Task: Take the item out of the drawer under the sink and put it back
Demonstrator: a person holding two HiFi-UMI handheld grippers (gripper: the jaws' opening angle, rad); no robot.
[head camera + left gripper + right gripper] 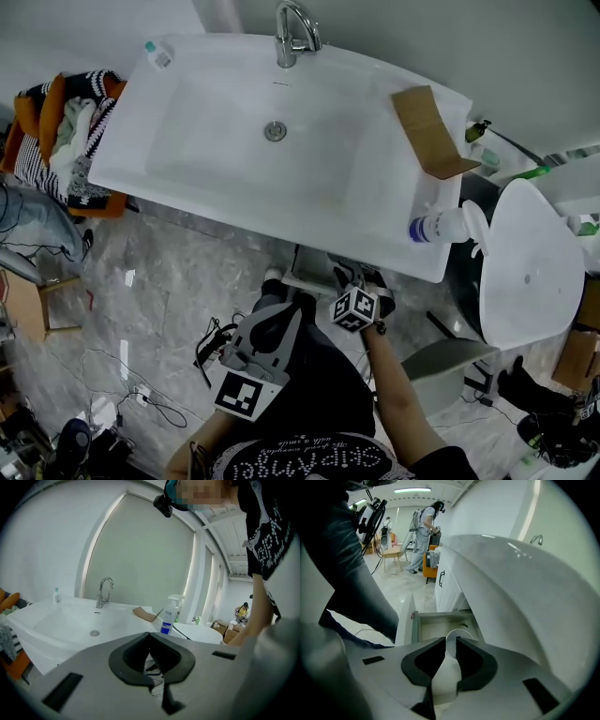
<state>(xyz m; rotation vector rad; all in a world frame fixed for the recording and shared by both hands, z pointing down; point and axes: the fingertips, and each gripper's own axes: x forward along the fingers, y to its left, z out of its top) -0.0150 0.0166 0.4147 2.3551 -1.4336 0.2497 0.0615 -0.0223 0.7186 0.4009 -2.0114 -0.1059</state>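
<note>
Two grippers are in my hands. My right gripper (449, 640), at 6 o'clock from the sink (187, 103), has loosened jaws, slightly apart, with a white cup (446, 667) between them. The cup's long axis follows the jaws, its round rim pointing to 12 o'clock, over the open drawer (429, 623). My left gripper (149, 634) is clenched, empty.

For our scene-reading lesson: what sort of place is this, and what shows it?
Probably a bathroom set-up within a larger workroom: a white washbasin with a tap, a spray bottle on its rim, and an open drawer underneath.
</note>
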